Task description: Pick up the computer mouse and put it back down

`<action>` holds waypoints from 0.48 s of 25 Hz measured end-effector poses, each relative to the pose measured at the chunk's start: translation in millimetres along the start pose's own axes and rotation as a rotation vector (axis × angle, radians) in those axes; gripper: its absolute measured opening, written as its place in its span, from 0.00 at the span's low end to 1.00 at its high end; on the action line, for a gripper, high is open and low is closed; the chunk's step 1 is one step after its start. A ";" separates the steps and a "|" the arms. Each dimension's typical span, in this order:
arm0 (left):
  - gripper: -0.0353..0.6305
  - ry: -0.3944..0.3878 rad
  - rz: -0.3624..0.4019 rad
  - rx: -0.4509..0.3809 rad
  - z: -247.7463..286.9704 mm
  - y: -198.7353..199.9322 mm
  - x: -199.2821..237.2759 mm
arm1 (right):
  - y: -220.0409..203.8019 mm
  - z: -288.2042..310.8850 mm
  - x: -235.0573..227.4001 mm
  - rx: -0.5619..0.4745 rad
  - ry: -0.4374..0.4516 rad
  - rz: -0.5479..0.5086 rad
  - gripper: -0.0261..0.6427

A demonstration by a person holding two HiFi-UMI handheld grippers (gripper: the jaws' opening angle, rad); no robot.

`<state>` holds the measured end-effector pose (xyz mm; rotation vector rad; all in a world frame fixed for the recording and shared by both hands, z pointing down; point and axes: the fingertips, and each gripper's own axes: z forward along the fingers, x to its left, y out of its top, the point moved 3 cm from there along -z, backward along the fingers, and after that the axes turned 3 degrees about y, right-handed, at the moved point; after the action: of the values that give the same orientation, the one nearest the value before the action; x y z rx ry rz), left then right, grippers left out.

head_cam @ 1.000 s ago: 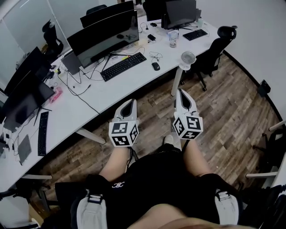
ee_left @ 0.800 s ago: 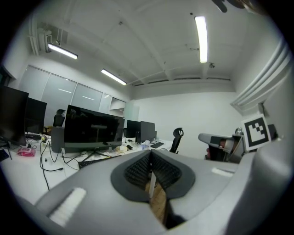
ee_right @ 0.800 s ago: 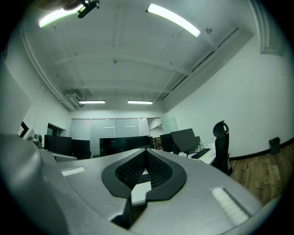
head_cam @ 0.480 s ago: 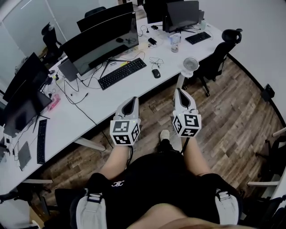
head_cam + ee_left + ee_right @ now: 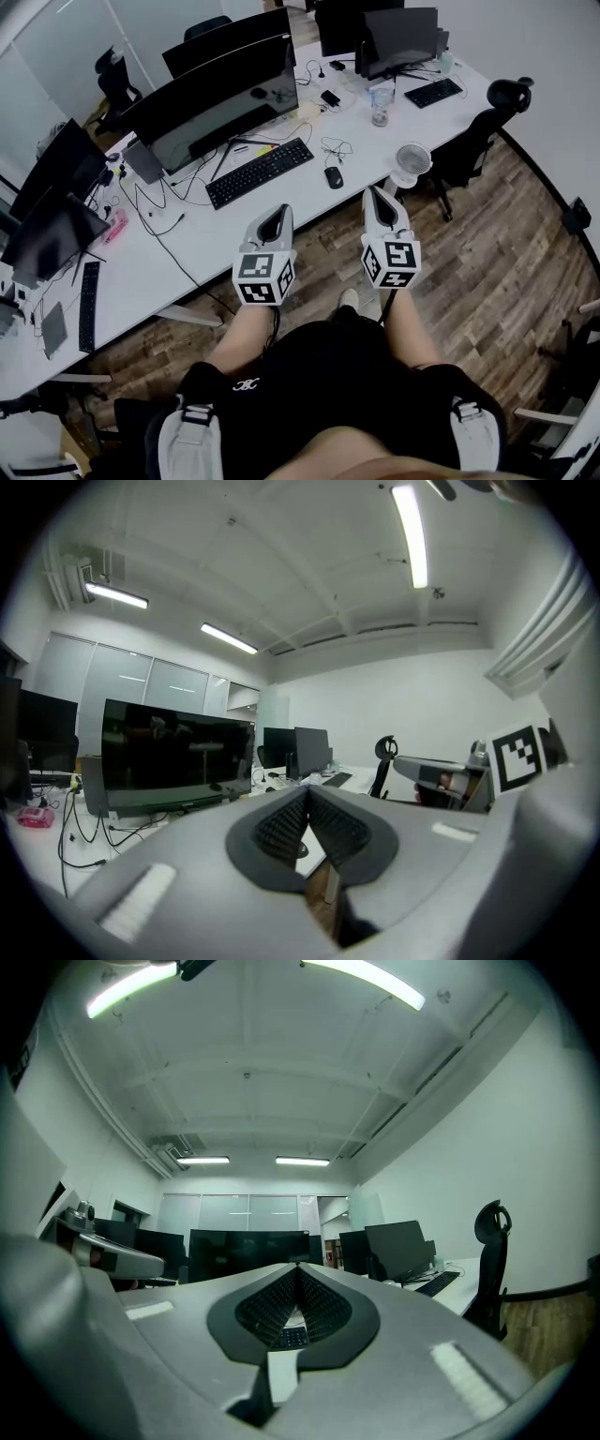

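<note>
Nearest are the person's two bare knees and black shorts (image 5: 328,366), which carry a small white emblem too small to read. Just ahead are two hand-held grippers, each with a cube of black-and-white square markers and no words. The left gripper (image 5: 278,211) has its ribbed pads pressed together with nothing between them, and so does the right gripper (image 5: 373,192) - both are empty. They hang side by side over the wooden floor (image 5: 487,253), short of the edge of the long white desk (image 5: 187,253). One computer mouse (image 5: 334,177) lies on that desk, small and black. It is just off the right end of a black keyboard (image 5: 259,172), ahead of the grippers and well apart from both. A tangle of thin cable (image 5: 333,145) lies close behind it, and one small white fan (image 5: 412,161) stands at the desk edge to its right. I count three keyboards - that one, a second (image 5: 434,92) farther right and a third (image 5: 90,292) far left. A clear cup (image 5: 380,111) stands beyond the fan. Behind the first keyboard sits a wide curved monitor (image 5: 211,103), one of about six dark screens. There are three black office chairs, the closest (image 5: 487,122) at the right end of the desk.
</note>
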<state>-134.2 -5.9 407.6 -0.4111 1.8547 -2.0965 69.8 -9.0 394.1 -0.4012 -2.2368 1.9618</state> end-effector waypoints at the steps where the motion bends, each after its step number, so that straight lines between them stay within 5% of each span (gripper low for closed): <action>1: 0.14 0.007 -0.001 0.001 9.0 4.1 2.5 | 1.2 9.0 -4.9 0.000 0.004 0.004 0.04; 12: 0.14 0.032 0.033 0.025 113.8 25.9 2.5 | -6.8 94.4 -68.6 0.035 0.035 0.045 0.04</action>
<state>-88.5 -112.6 395.7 -0.3409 1.8379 -2.1138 108.4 -119.3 392.4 -0.4819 -2.1881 1.9973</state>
